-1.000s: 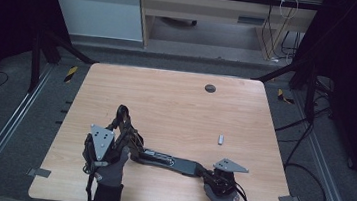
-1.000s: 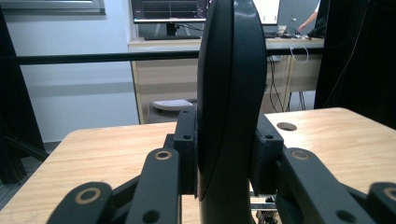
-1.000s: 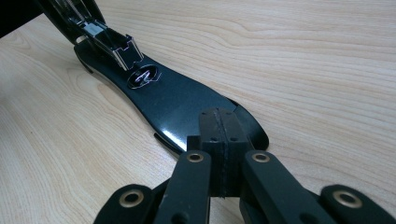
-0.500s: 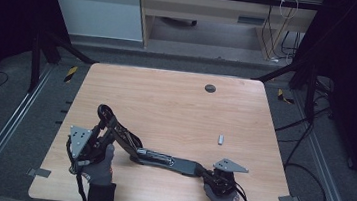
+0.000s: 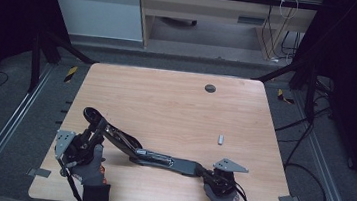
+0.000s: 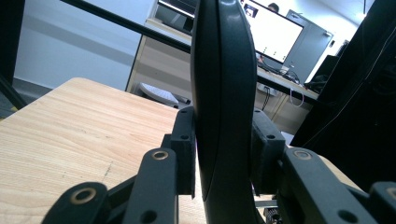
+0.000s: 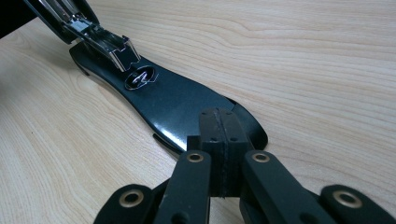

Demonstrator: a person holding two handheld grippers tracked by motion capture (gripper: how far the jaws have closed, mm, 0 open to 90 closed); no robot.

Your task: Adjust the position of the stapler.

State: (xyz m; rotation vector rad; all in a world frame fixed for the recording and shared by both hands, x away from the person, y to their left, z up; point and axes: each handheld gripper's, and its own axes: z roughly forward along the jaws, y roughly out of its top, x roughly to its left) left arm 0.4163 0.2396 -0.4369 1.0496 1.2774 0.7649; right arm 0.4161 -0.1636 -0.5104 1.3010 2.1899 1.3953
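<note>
Stapler (image 5: 141, 152) opened flat near the table's (image 5: 176, 105) front edge. Long axis runs left to right, left end angled away from the person. Left gripper (image 5: 93, 134), jaws clamped on the stapler's raised upper arm (image 6: 222, 107), just easing apart. Right gripper (image 5: 209, 175): jaws together, pressing down on the base's (image 7: 182, 105) rounded end.

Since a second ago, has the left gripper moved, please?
Yes: the left gripper swung the stapler's top arm leftward toward the table's left edge.
</note>
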